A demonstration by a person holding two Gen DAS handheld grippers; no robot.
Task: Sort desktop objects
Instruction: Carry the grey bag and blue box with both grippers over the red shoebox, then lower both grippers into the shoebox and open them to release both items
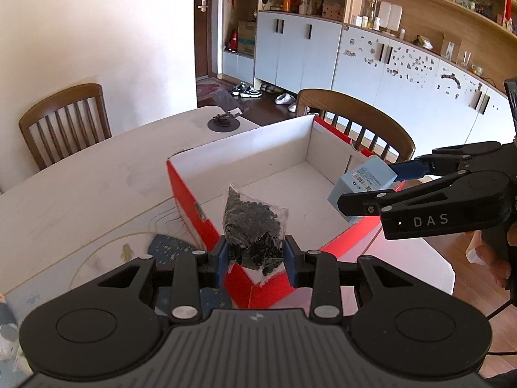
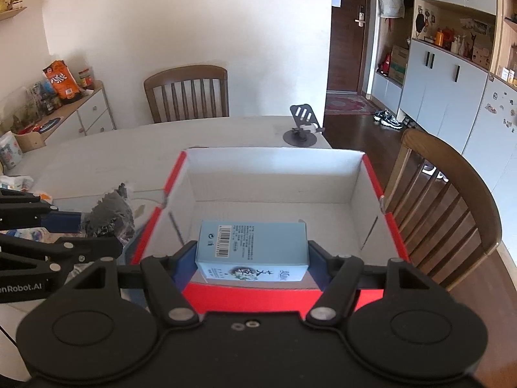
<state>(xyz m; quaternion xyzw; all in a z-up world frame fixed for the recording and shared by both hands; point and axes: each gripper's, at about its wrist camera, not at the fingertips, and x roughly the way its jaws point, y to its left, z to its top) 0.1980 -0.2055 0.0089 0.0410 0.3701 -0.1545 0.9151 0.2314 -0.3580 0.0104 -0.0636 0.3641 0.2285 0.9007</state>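
A red cardboard box [image 1: 190, 200] with a white inside stands open on the table; it also shows in the right wrist view [image 2: 371, 174]. My left gripper [image 1: 257, 257] is shut on a clear bag of black bits [image 1: 253, 226], held over the box's near corner. The bag also shows in the right wrist view [image 2: 111, 213]. My right gripper [image 2: 252, 255] is shut on a light blue carton [image 2: 252, 245], held above the box's near edge. In the left wrist view the carton [image 1: 363, 182] hangs over the box's right rim.
A black phone stand [image 2: 302, 129] sits on the white table [image 2: 129, 148] beyond the box. Wooden chairs [image 2: 189, 93] stand at the far side and at the right [image 2: 452, 200]. A patterned mat [image 1: 168, 245] lies left of the box. Snack bags crowd the sideboard [image 2: 61, 80].
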